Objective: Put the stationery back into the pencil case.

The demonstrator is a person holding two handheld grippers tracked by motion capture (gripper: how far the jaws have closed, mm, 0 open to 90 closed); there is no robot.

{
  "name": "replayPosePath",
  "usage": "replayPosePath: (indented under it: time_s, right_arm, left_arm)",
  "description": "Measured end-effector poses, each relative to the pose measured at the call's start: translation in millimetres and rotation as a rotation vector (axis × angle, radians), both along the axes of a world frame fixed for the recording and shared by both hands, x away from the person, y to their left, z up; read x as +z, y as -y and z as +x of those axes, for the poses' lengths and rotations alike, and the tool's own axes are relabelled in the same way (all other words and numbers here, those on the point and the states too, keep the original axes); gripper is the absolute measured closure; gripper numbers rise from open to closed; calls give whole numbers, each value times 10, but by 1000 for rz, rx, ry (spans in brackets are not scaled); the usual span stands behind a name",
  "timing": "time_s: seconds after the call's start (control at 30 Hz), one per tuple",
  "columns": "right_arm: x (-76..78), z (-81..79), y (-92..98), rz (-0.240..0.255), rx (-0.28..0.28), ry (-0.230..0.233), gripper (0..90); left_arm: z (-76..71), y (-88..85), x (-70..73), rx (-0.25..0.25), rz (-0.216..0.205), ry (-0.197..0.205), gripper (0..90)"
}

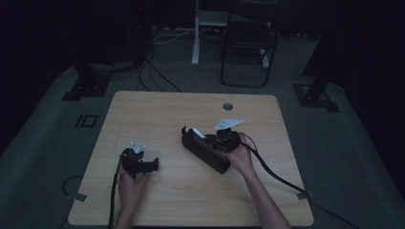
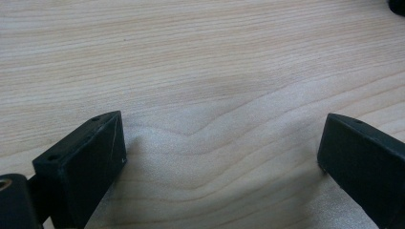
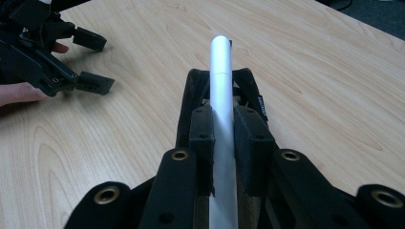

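Wooden table (image 1: 191, 191): right gripper (image 3: 222, 129) jaws tight on white pen (image 3: 222, 95), left gripper (image 2: 219, 157) jaws wide, empty.

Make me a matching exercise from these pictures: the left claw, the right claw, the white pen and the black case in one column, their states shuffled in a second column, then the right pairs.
Things:
1. left claw
2. right claw
3. white pen
4. black case

States:
A. lying on the table, under the right claw
B. pinched between two black jaws, pointing away from the camera
C. open over bare wood, nothing between the jaws
D. shut on a slim white thing

Pairs: 1-C, 2-D, 3-B, 4-A
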State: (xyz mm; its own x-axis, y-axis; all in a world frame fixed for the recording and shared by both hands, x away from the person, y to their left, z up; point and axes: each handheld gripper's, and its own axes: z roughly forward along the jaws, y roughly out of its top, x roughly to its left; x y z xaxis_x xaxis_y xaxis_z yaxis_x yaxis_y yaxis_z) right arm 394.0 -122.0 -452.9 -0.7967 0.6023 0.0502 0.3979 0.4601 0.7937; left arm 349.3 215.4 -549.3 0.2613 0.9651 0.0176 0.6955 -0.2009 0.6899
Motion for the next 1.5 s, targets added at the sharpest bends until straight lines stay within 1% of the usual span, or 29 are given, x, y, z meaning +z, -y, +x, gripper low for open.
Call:
replayPosePath:
  time_s: [0.77, 1.27, 1.3, 1.37, 1.5]
  right_arm:
    - [-79, 44, -40, -12, 4, -16, 787]
    - [-110, 58, -55, -11, 4, -27, 782]
    - [-111, 58, -56, -10, 4, -27, 765]
    - [-109, 58, -56, -1, 4, -26, 694]
    - [-103, 59, -51, 3, 0, -23, 646]
  left_arm:
    - [0, 0, 0, 0, 0, 0, 28]
    - [0, 0, 0, 0, 0, 0, 28]
    - [0, 0, 0, 0, 1, 0, 28]
    - [0, -1, 1, -1, 1, -1, 28]
    - [0, 0, 1, -2, 1, -1, 29]
